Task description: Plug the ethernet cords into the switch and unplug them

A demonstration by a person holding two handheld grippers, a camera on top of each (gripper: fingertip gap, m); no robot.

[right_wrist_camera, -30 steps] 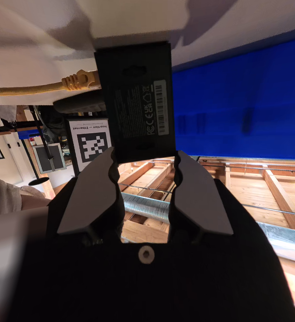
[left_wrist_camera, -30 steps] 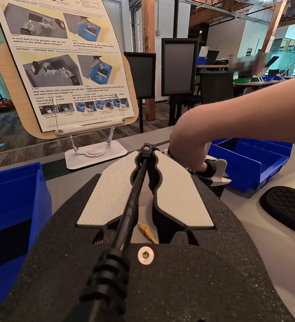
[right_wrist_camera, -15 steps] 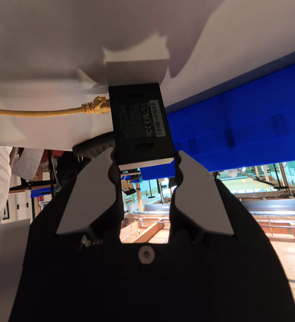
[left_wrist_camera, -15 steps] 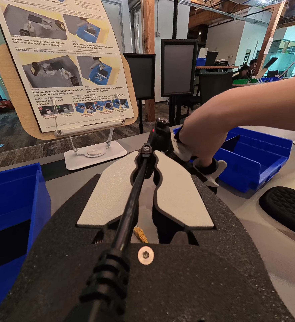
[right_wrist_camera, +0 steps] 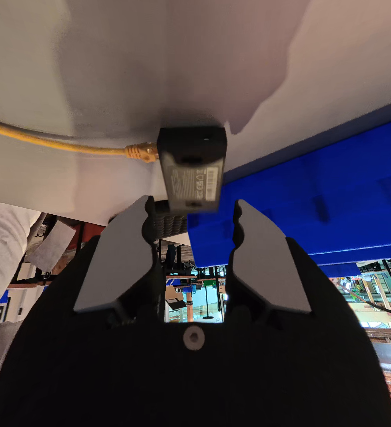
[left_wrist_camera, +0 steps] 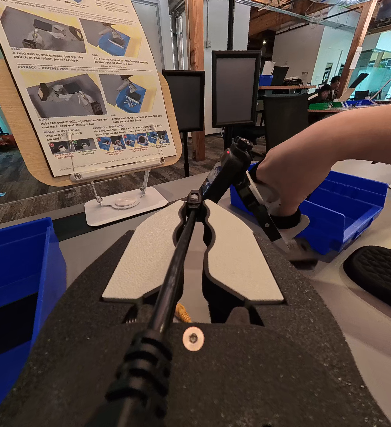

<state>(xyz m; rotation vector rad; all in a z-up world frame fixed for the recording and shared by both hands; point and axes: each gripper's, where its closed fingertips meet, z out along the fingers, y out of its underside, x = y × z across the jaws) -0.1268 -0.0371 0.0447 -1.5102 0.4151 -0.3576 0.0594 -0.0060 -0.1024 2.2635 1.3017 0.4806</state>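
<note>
In the right wrist view only: the switch lies on the table beside a blue bin, yellow cord plugged into its side. Right gripper is spread wide, empty, just off the switch. Left view only: left gripper clamps a black cord near its plug.

Open office vibe: timber posts and exposed ceiling beams, dark patterned carpet, two black-framed panels ahead of the claw, glass partitions far right, bright.
</note>
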